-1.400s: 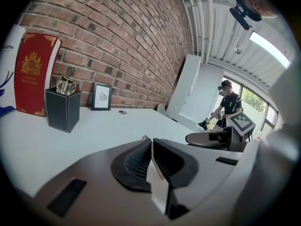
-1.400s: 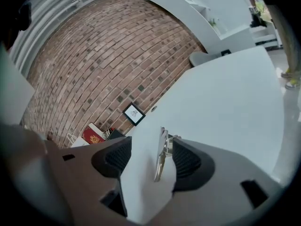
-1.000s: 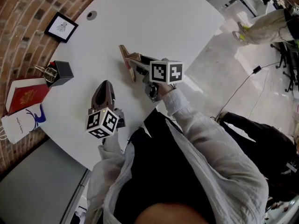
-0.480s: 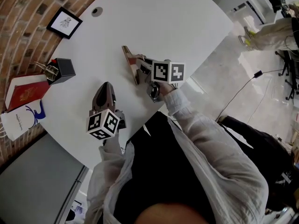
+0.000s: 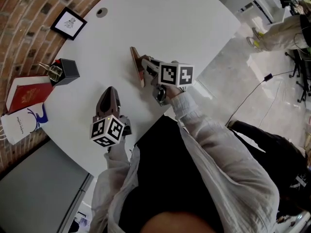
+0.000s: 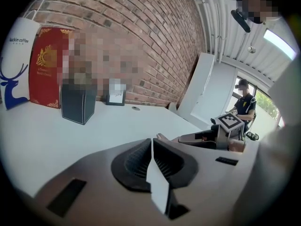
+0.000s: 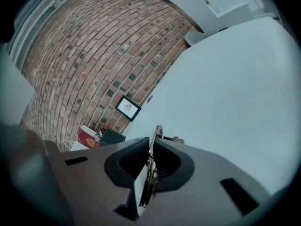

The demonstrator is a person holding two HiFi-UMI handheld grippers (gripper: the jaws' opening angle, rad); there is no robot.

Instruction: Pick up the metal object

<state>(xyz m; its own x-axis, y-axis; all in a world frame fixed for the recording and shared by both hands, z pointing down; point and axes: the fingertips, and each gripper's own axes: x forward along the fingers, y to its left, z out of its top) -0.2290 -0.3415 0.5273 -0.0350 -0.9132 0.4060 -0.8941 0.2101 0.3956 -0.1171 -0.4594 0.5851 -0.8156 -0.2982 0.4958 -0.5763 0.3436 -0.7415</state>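
Note:
The metal object (image 5: 137,67) is a thin copper-coloured strip standing on edge on the round white table (image 5: 160,18). My right gripper (image 5: 144,66) is at its right side and its jaws have just been closing on it. In the right gripper view the metal object (image 7: 150,166) runs edge-on between the pads, which press it from both sides, and its tip pokes out past them. My left gripper (image 5: 109,92) rests near the table's front edge, left of the strip and apart from it. It is shut with nothing between its jaws (image 6: 151,144).
A black box (image 5: 65,71), a red booklet (image 5: 26,97) and a white paper bag (image 5: 22,123) sit along the brick wall at the left. A small framed picture (image 5: 69,23) and a round grommet hole (image 5: 101,12) lie further back. A cable crosses the floor to the right.
The right gripper's jaws, wide apart around the metal strip a second ago, have come together on it. Neither hand has shifted noticeably.

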